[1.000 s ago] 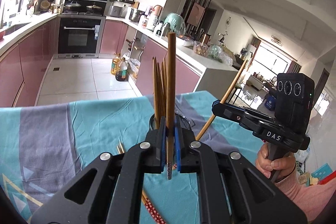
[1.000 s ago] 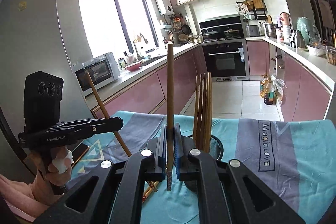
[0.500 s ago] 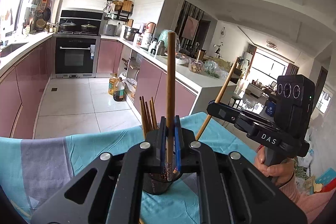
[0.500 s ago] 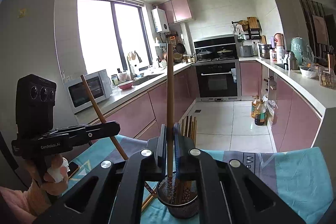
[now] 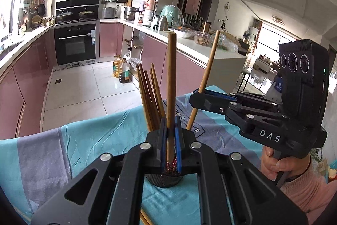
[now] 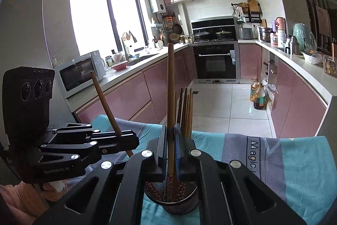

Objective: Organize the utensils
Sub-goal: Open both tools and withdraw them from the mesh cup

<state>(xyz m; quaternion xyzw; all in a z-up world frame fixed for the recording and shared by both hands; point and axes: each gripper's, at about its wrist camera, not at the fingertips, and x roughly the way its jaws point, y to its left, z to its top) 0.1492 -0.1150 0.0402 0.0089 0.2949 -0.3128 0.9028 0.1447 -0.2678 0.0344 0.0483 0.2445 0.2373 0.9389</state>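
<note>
A black mesh holder (image 6: 171, 200) stands on the teal cloth and holds several brown chopsticks (image 6: 185, 111); it also shows in the left wrist view (image 5: 165, 179). My left gripper (image 5: 170, 136) is shut on an upright chopstick (image 5: 170, 85) whose patterned tip is inside the holder. My right gripper (image 6: 171, 140) is shut on another upright chopstick (image 6: 171, 94), its tip in the holder too. Each gripper shows in the other's view, right (image 5: 194, 98) and left (image 6: 134, 141), both over the holder.
The table has a teal and grey cloth (image 6: 294, 161). More chopsticks (image 5: 145, 217) lie on the cloth near the left gripper's body. Pink kitchen cabinets, an oven (image 6: 215, 61) and oil bottles (image 6: 258, 96) on the floor lie beyond the table's edge.
Both grippers have come down and closer to the holder, lowering their chopsticks so the tips now sit inside it. The grips have not changed.
</note>
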